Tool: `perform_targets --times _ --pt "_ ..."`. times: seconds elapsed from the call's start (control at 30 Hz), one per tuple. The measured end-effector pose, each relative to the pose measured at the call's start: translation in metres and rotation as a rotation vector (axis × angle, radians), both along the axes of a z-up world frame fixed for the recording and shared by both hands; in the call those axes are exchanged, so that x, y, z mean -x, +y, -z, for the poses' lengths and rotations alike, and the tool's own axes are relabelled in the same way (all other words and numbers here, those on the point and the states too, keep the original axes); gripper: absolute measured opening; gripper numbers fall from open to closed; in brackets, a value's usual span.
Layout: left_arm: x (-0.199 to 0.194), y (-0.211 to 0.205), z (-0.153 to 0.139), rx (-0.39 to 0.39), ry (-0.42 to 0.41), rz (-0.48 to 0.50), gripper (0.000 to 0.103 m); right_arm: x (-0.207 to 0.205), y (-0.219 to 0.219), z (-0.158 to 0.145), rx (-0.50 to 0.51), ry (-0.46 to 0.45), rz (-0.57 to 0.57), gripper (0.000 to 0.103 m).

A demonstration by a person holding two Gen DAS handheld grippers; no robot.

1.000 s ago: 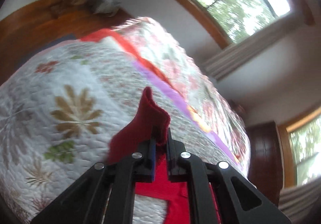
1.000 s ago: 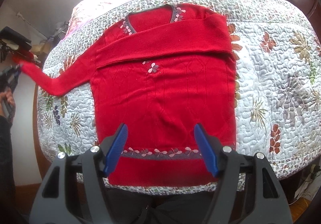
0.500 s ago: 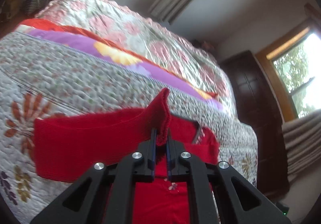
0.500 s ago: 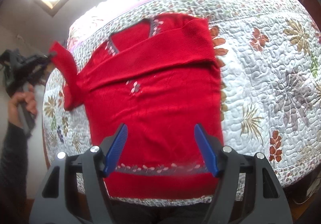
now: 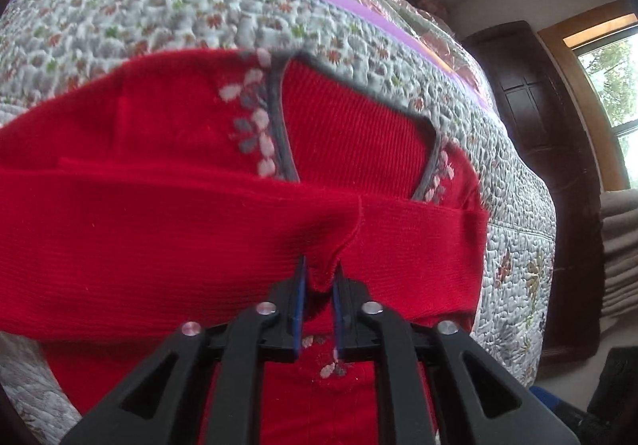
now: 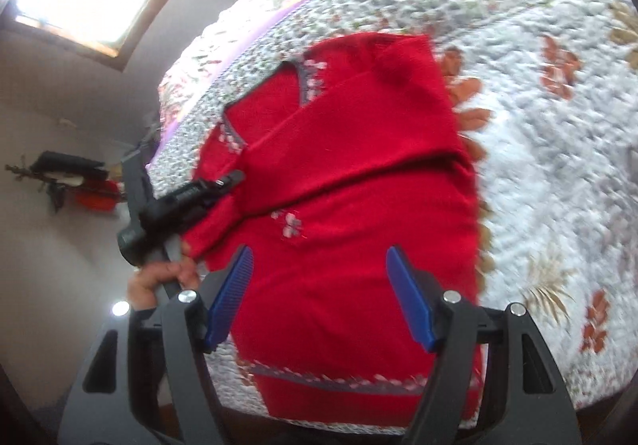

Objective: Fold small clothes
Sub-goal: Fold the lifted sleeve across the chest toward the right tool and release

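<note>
Red knit sweater (image 6: 359, 229) is lying flat on the quilted floral bedspread (image 6: 558, 150), front side up. In the right wrist view its long axis runs from the hem at the bottom of the frame up to the V-neck (image 6: 279, 102) in the upper left of center, so the collar points away from the camera and a bit left. One sleeve (image 6: 379, 134) is already folded across the chest, a wide red band running diagonally from the upper right of the garment down to the left.

The left gripper (image 5: 318, 281) is pinching the cuff end of the other sleeve (image 5: 159, 257), with the fabric bunched between the two blue pads (they're close together, just the knit between them). In the left wrist view that sleeve stretches as a horizontal band across the middle of the frame, over the chest just below the neckline, lying on top of the first folded sleeve.

The right gripper (image 6: 321, 297) is spread wide and holding nothing, sitting over the lower body of the sweater near the gray patterned hem (image 6: 339, 381). A hand (image 6: 159, 277) gripping the left tool's handle shows at the left edge of that view. It's somewhat motion-blurred.
</note>
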State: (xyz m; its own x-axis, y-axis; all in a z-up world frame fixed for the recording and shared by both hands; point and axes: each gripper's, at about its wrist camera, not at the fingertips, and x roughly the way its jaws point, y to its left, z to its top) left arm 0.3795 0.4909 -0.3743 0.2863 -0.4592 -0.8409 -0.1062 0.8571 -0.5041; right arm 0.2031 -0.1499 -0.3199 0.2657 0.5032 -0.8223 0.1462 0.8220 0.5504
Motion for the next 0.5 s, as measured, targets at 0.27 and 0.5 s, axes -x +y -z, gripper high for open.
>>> perform_targets --times 0.27,0.5 --pt "0.073 0.044 -0.032 0.025 0.013 -0.05 0.06 -0.075 0.061 0.049 -0.155 0.013 -0.2 0.055" --pt "0.196 0.113 -0.039 -0.079 0.134 -0.177 0.063 -0.128 0.122 0.106 -0.116 0.021 -0.304 0.052"
